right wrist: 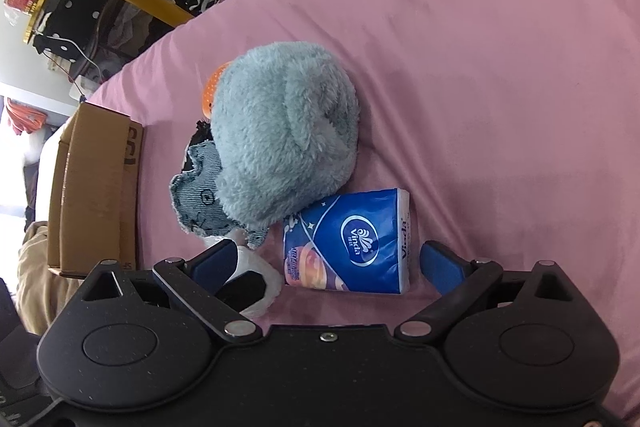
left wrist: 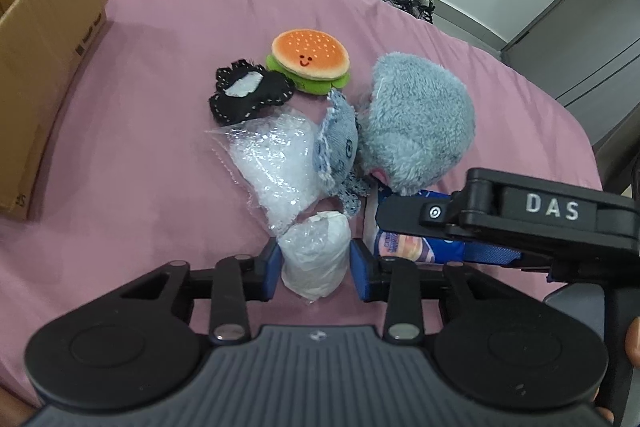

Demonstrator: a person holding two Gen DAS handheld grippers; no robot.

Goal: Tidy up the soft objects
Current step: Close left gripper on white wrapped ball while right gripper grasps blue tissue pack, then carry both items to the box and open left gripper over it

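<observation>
Left wrist view: a white wrapped bundle (left wrist: 314,255), just beside the tissue pack (right wrist: 348,241), is flanked by the left gripper (left wrist: 314,263), contact unclear; the right gripper (right wrist: 332,261) is spread around that pack.

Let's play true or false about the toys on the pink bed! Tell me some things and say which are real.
1. The burger plush has a smiley face. True.
2. The left tongs straddle a white wrapped bundle. True.
3. The tissue pack is green. False: it is blue.
4. The cardboard box sits on top of the fluffy grey-blue plush. False: it stands apart, at the bed's edge.
5. The right tongs are wide open around the tissue pack. True.
</observation>
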